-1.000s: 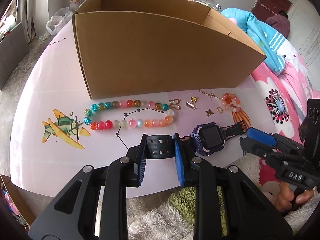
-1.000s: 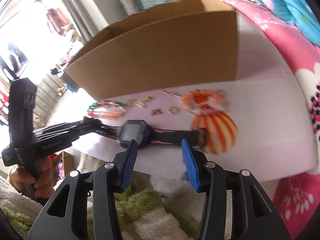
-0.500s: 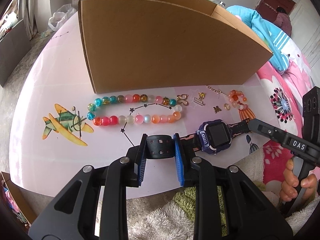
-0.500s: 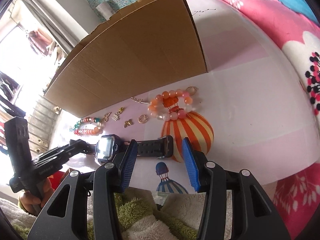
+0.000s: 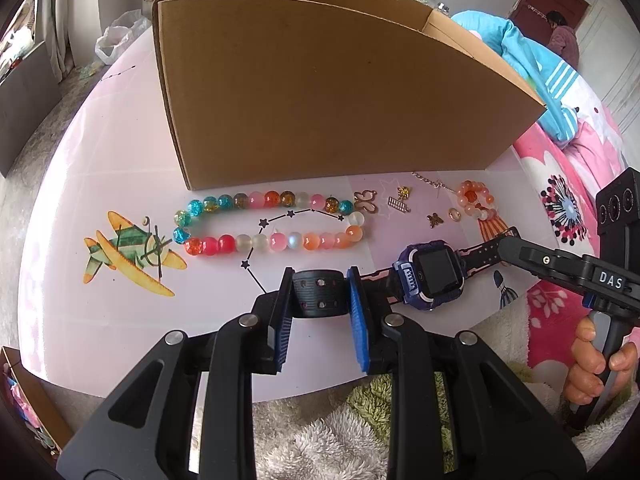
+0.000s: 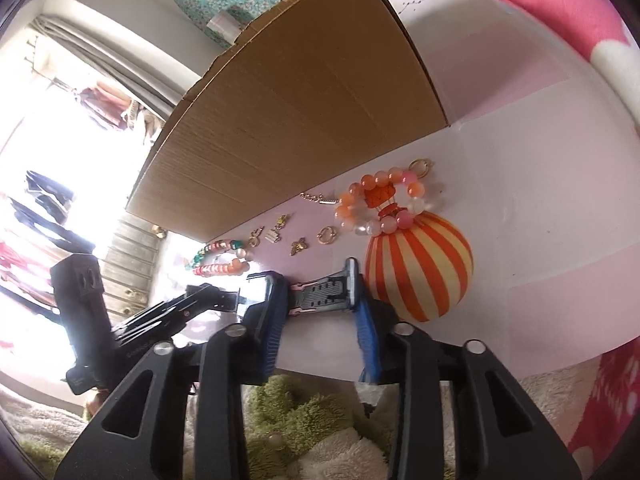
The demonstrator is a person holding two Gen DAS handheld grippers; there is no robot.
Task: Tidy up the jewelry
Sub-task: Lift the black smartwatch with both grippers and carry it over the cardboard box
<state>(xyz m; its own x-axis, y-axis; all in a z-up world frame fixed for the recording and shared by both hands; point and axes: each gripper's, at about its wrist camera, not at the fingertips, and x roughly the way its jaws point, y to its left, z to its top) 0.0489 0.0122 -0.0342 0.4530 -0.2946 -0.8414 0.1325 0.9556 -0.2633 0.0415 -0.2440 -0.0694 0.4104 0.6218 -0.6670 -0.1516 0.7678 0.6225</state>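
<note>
- Writing: white letters "DAS" read on the body of the right hand-held gripper (image 5: 507, 249) in the left wrist view; no other legible text.
- Landmark: cardboard box (image 5: 320, 92), open top, standing on the pink worktop (image 5: 80, 184).
- Watch (image 5: 434, 274), purple case with dark screen, lies on the worktop in front of the box, near the worktop's near edge, straps stretched out to both sides.
- Left hand-held gripper (image 5: 320, 292): blue pads clamped on the watch's black perforated strap end.
- Right hand-held gripper, own view (image 6: 318, 292): the pads stand on either side of the other, pink-edged strap; contact on both sides looks likely but full closure cannot be confirmed. In the left wrist view its tip meets that strap end.
- Long bead string (image 5: 268, 220), teal, red, pink and orange beads in a flat loop, lies just in front of the box's front wall.
- Small gold charms (image 5: 400, 204) lie in front of the box's right corner, between the bead string and the orange bead bracelet (image 5: 474, 204).
- Left wrist view only: airplane print (image 5: 128, 252) on the worktop, left of the box front; a constellation line print inside the bead loop; a person at a far door.
- Right wrist view only: striped balloon print (image 6: 418, 264) under the bracelet (image 6: 384, 204); gold clasp ring (image 6: 420, 167) on the bracelet; bright window behind the box.
</note>
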